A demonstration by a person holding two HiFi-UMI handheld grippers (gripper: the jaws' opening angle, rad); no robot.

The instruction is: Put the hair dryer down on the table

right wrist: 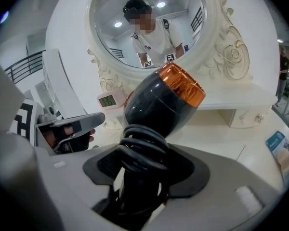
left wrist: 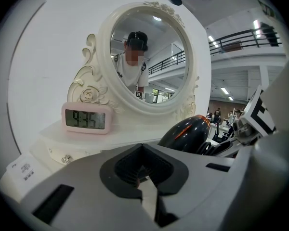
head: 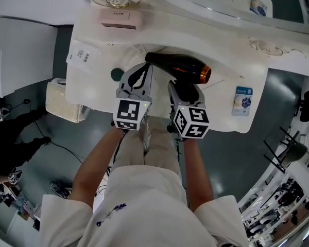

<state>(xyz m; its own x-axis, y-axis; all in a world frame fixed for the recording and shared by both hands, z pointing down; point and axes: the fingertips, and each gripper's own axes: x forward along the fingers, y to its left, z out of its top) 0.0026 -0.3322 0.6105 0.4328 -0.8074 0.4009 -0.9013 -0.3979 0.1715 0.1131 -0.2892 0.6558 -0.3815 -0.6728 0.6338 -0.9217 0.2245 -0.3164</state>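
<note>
The white table [head: 159, 35] fills most of what I see below me, and the oval mirror [left wrist: 147, 59] in its carved frame stands at the back of it.

The hair dryer [head: 177, 67] is in my right gripper [head: 185, 86]. The jaws pinch its black handle, which has the cord coiled round it just above the pads. The black body lies crosswise over the front part of the table. Its orange end points right in the head view and up toward the mirror in the right gripper view. I cannot tell whether the body touches the tabletop.

My left gripper [head: 144, 71] sits just beside the right one, on its left. Its jaws are pressed together with nothing between them, and their tips are near the dryer's dark rear end.

A pink clock [left wrist: 85, 118] stands on the shelf at the foot of the mirror, left of the dryer. A blue packet [head: 242, 100] lies near the table's front edge, well to the right. A white card [head: 83, 54] lies at the left end, and a small green disc [head: 117, 74] lies beside my left gripper.
</note>
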